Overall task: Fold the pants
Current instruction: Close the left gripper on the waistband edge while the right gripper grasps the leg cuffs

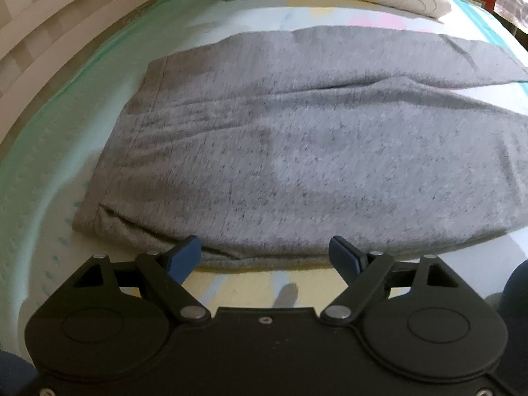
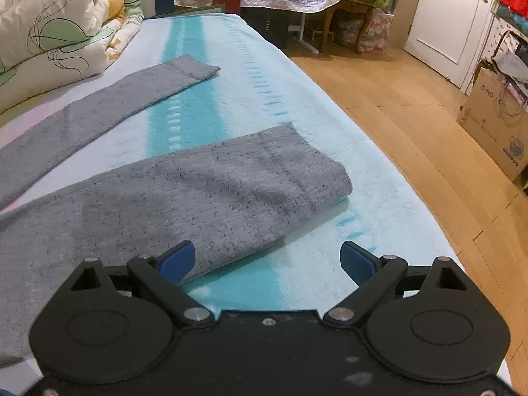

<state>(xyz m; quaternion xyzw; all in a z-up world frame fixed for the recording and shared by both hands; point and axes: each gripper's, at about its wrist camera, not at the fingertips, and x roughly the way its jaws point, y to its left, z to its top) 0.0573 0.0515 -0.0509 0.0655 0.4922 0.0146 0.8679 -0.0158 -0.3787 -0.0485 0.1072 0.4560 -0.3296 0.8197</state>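
Both grippers — left (image 1: 265,252), right (image 2: 267,259) — gape wide, empty; pants (image 1: 297,151) flat, duvet (image 2: 62,29) beyond.

A home bedroom (bed (image 2: 297,105), folded quilt (image 2: 66,29), wooden floor (image 2: 412,125))

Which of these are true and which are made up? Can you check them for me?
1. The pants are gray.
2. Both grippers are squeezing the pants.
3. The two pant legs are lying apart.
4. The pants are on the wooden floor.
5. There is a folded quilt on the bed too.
1. True: the pants are speckled gray.
2. False: the left gripper and the right gripper are both open and hold nothing.
3. True: the near leg and the far leg lie spread apart.
4. False: they lie on the bed.
5. True: a folded quilt sits beyond the far leg.
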